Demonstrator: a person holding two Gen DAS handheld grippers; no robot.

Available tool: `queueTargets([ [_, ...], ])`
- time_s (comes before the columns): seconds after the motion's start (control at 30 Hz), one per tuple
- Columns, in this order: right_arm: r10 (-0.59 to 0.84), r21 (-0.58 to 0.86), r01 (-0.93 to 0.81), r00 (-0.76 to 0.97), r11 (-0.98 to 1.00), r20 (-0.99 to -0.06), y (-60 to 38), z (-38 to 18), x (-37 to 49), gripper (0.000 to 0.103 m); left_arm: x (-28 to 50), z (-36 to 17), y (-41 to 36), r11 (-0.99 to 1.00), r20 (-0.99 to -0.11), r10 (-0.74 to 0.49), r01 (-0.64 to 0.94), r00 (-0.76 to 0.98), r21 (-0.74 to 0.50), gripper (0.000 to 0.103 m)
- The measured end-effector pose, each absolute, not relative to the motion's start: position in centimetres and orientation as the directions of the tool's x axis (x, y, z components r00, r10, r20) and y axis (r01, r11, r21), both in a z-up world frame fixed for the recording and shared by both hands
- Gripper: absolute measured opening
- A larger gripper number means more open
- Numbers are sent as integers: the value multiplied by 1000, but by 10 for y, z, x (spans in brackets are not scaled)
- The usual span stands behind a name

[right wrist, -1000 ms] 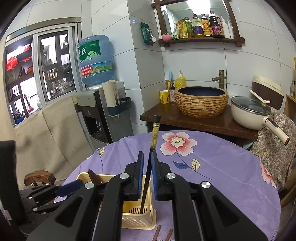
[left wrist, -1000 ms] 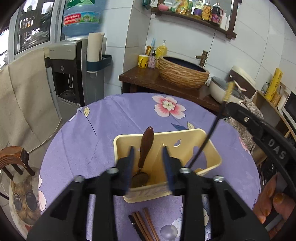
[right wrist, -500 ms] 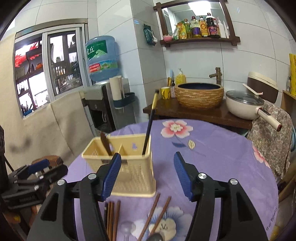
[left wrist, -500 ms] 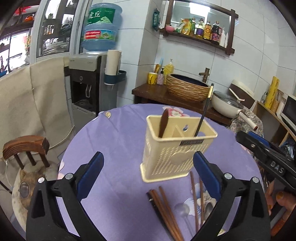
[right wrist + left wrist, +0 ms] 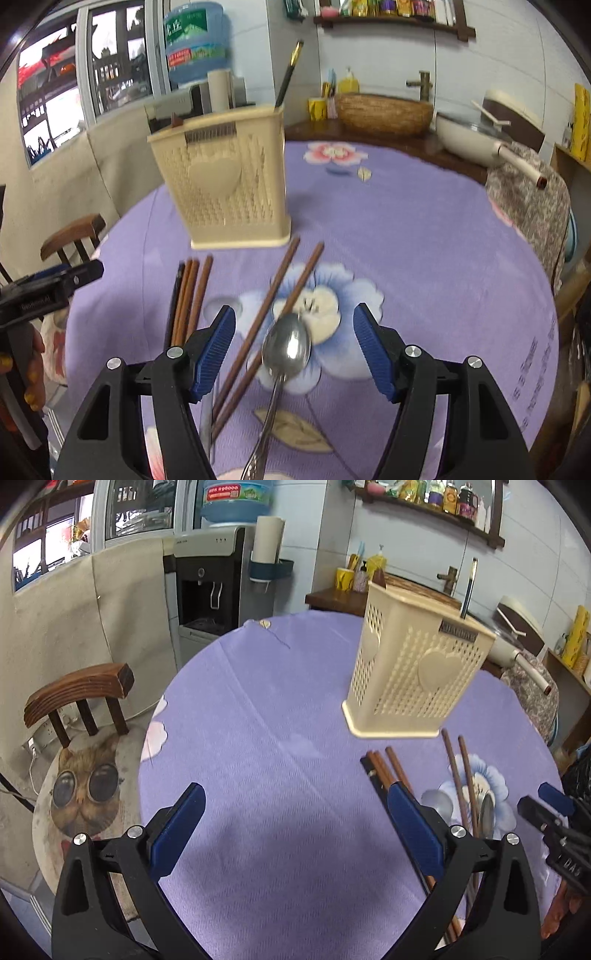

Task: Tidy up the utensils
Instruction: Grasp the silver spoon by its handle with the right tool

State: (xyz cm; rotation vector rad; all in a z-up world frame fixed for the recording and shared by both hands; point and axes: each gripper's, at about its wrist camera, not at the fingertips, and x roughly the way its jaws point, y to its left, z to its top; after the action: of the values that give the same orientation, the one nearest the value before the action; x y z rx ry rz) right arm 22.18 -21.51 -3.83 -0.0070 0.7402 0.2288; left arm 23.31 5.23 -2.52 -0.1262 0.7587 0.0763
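Right wrist view: our right gripper (image 5: 294,349) has just been opening, jaws wide over the spoon (image 5: 287,349), nothing gripped; left gripper (image 5: 295,825) gapes wide, empty, near the holder (image 5: 413,672).

Both wrist cameras look obliquely down along their fingers from close above the purple tablecloth (image 5: 258,738), sharing the cream utensil basket (image 5: 225,184) and brown chopsticks (image 5: 388,771).

Bright daylight from windows (image 5: 66,96) at ten o'clock; fisheye bends the edges, dark corners, holder (image 5: 221,177) motion-blurred.
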Motion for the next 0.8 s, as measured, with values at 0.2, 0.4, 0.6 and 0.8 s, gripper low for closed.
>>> queueTargets([
  [0.2,222,101,-215,671,971,-708,-206,-63,210,65,229,-39,43,992,-712,22,-102,702,-70,97],
  [0.4,199,110,-177,642,978,-740,-200,-77,224,65,227,-43,37,993,-718,9,-91,696,-76,97],
  [0.6,217,141,-171,613,975,-760,-197,-84,234,57,227,-43,37,993,-722,6,-90,692,-78,97],
  [0.8,195,121,-161,610,979,-768,-197,-85,240,48,229,-45,35,993,-730,-2,-85,683,-81,97],
])
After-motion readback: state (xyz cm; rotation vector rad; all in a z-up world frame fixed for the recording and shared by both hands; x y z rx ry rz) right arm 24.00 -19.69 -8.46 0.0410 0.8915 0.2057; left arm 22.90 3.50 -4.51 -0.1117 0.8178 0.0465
